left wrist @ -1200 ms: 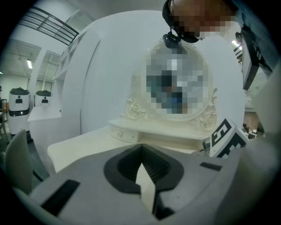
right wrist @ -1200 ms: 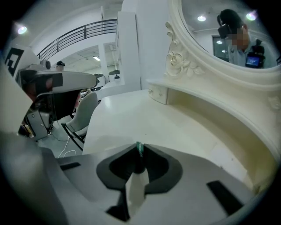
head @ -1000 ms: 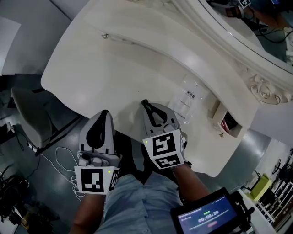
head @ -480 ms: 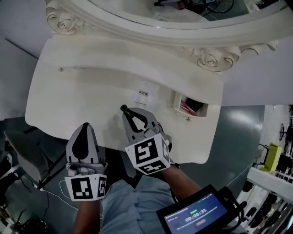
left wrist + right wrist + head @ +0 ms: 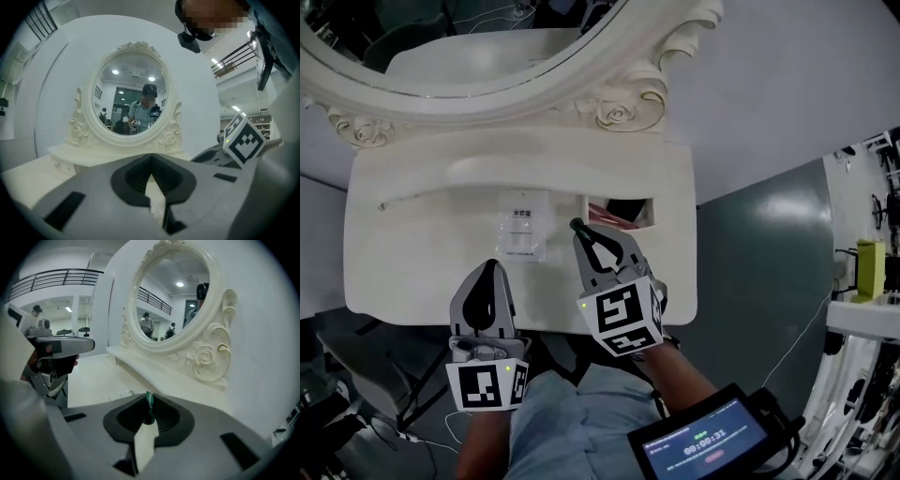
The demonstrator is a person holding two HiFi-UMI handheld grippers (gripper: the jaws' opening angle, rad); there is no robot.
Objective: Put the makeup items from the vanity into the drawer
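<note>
My right gripper [image 5: 578, 228] is shut on a slim dark makeup pencil with a green end [image 5: 149, 402], which stands up between its jaws. Its tip hangs over the white vanity top [image 5: 422, 253], just left of a small open drawer [image 5: 649, 214] with red and pink things inside. My left gripper [image 5: 490, 270] is shut with nothing in it, near the vanity's front edge, left of the right one. In the left gripper view its jaws meet in front of me [image 5: 151, 176], and the right gripper's marker cube [image 5: 243, 140] shows beside it.
A clear plastic packet [image 5: 523, 234] lies on the vanity top between the grippers and the back shelf. The oval carved mirror [image 5: 469, 56] stands behind. The vanity's right edge drops to grey floor; a screen [image 5: 703, 441] hangs at my waist.
The view has swung so the vanity now sits square in front. Both grippers have moved up and over the top; the right one with the pencil has come close beside the open drawer.
</note>
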